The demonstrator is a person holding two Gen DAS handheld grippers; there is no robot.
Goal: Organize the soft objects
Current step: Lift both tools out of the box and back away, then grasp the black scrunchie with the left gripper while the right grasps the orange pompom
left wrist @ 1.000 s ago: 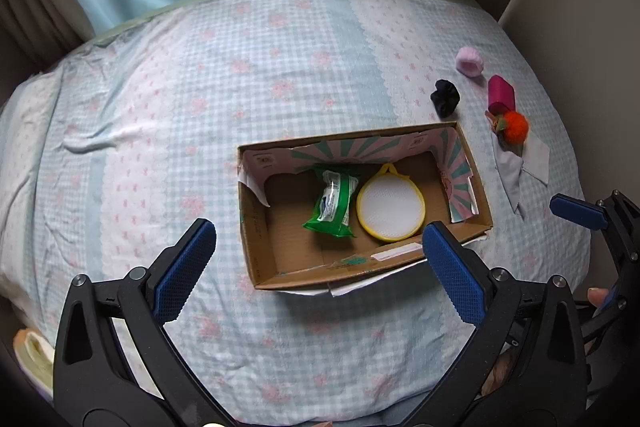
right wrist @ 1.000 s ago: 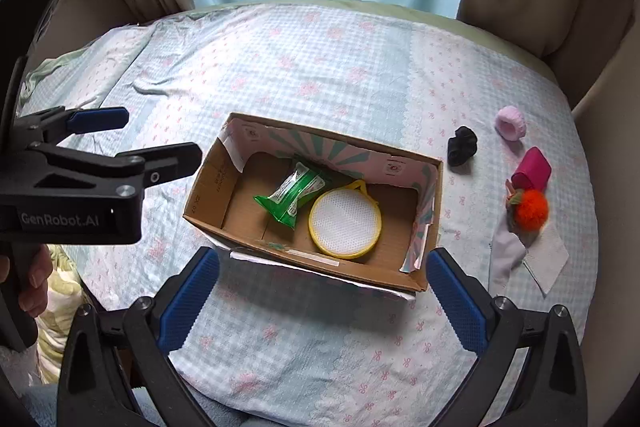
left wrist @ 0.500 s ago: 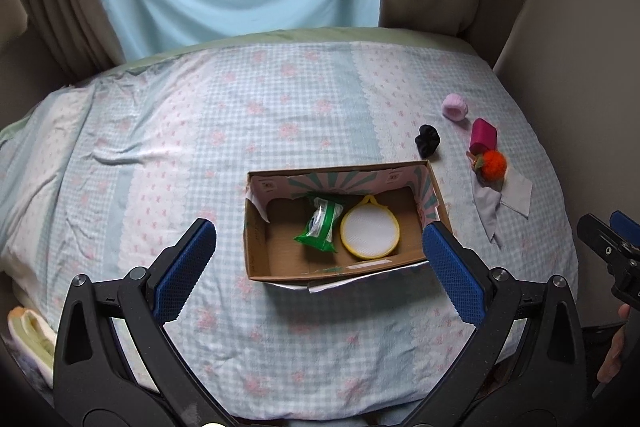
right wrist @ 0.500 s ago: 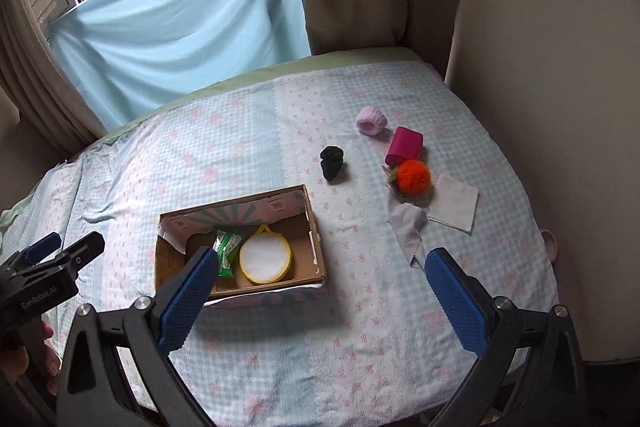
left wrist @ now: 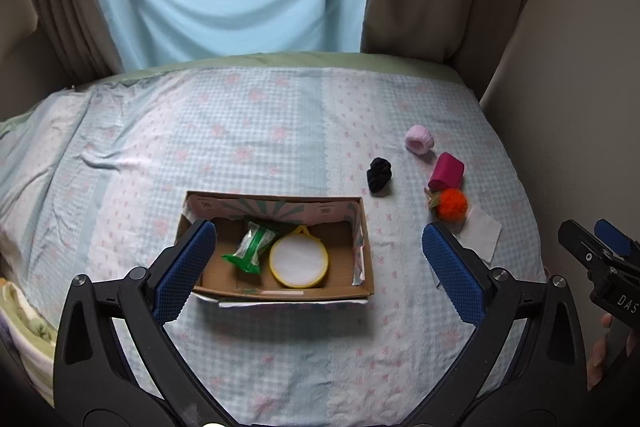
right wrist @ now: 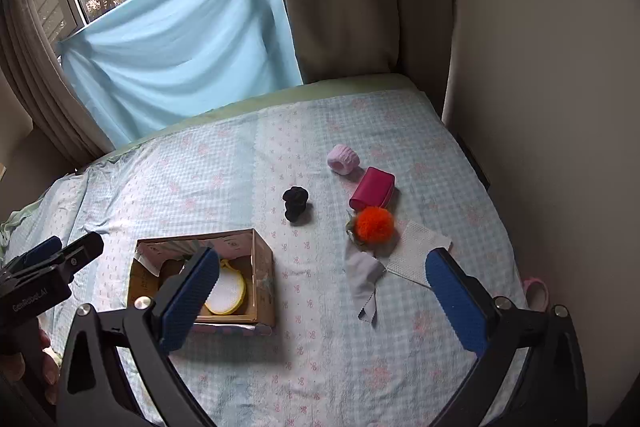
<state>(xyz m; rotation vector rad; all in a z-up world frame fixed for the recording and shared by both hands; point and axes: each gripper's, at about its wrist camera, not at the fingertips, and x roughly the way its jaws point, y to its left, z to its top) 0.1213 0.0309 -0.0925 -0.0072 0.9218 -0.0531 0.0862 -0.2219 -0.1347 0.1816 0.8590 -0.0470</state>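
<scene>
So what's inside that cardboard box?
The cardboard box holds a green packet and a round yellow-rimmed white pad. The left gripper covers one corner.

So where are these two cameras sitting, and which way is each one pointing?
Left wrist view: on the left gripper, raised, looking down its open blue fingers at the cardboard box; the right gripper and a hand show at the right edge.
Right wrist view: on the right gripper, open, facing the orange pompom and black scrunchie; the left gripper shows at the left edge.
Both share the bed, box and soft items.
</scene>
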